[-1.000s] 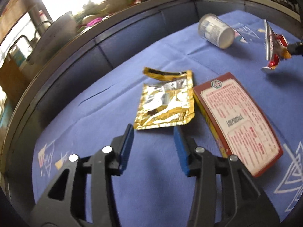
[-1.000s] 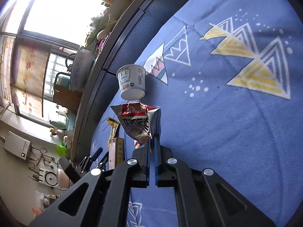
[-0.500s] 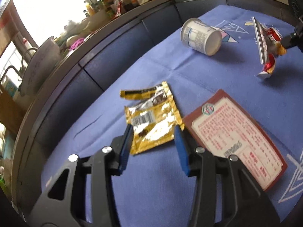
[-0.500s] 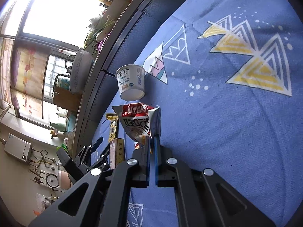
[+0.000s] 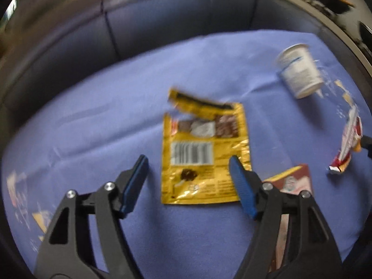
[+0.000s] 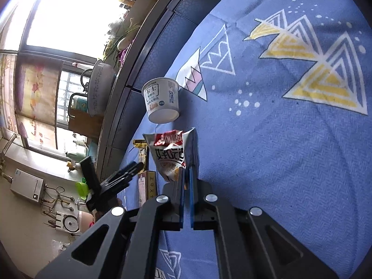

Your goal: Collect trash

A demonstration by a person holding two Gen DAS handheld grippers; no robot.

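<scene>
The left tool (image 5: 188, 176) tips steeply down over a flat, crinkled gold foil pouch (image 5: 204, 153) on the blue cloth of the table (image 5: 93, 127). Its jaws have just been opening and now straddle the pouch's lower part without touching it; a second ago they hung short of it. The right tool (image 6: 186, 174), angled gently down, is clamped tight on a crumpled red-and-white wrapper (image 6: 172, 153), lifted. A white cup (image 6: 161, 100) lies on its side beyond; a flat red box (image 5: 290, 181) lies beside the pouch.
</scene>
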